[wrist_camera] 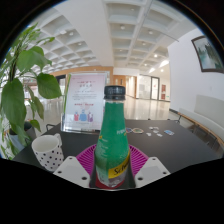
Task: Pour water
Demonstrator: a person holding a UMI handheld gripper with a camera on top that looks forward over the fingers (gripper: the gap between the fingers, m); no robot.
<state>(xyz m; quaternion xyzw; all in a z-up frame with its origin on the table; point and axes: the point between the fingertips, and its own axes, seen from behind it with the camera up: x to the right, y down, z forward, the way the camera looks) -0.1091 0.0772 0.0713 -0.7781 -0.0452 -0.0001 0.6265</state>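
A dark surface [150, 133] carries everything. At twelve o'clock from the gripper [112, 172], a green bottle [113, 140] stands upright, clamped between both pink pads [134, 160]. A polka-dot cup [48, 151] sits at ten o'clock, beside the bottle, under a leafy plant [18, 90].

Green bottle [113, 138] — capped, upright (yellow label) — beside a polka-dot cup [47, 152].

Green bottle [113, 140] label: we see yellow print, too small to read.
Standing sign [84, 101]: we cannot read its words.
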